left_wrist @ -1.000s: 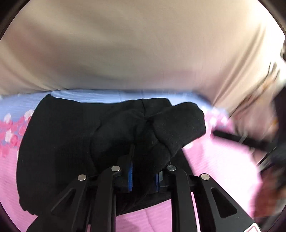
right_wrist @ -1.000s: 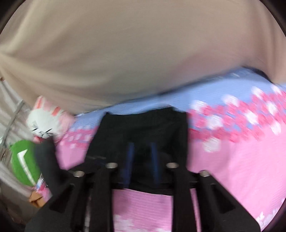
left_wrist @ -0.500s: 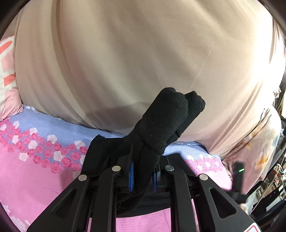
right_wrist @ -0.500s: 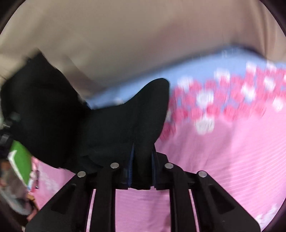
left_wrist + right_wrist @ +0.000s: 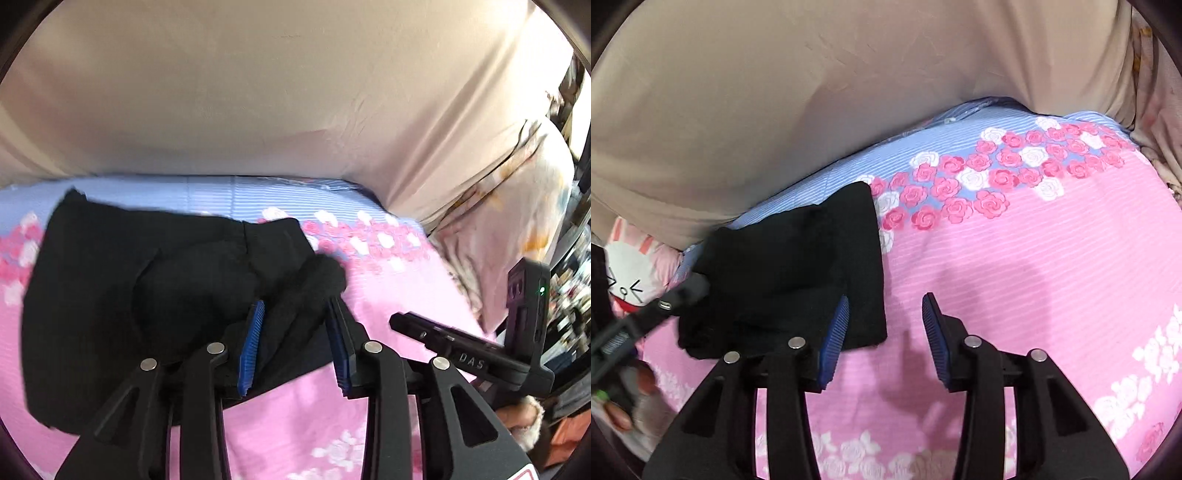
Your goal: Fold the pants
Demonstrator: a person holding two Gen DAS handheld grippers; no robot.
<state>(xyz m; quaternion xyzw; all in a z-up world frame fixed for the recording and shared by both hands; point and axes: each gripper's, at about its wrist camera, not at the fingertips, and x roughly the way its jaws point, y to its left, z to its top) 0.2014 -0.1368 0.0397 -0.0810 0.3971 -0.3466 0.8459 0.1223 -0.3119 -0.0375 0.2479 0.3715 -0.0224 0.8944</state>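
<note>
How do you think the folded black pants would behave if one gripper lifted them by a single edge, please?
The black pants would probably droop and unfold: the cloth looks soft, with a limp roll sagging between the left gripper's open fingers. They seem light and unlikely to slide much, since knit lies on the striped bedsheet.

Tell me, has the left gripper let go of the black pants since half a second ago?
Yes. The left gripper now stands open, and the pants have dropped from against the beige sheet onto the floral bedspread.
</note>
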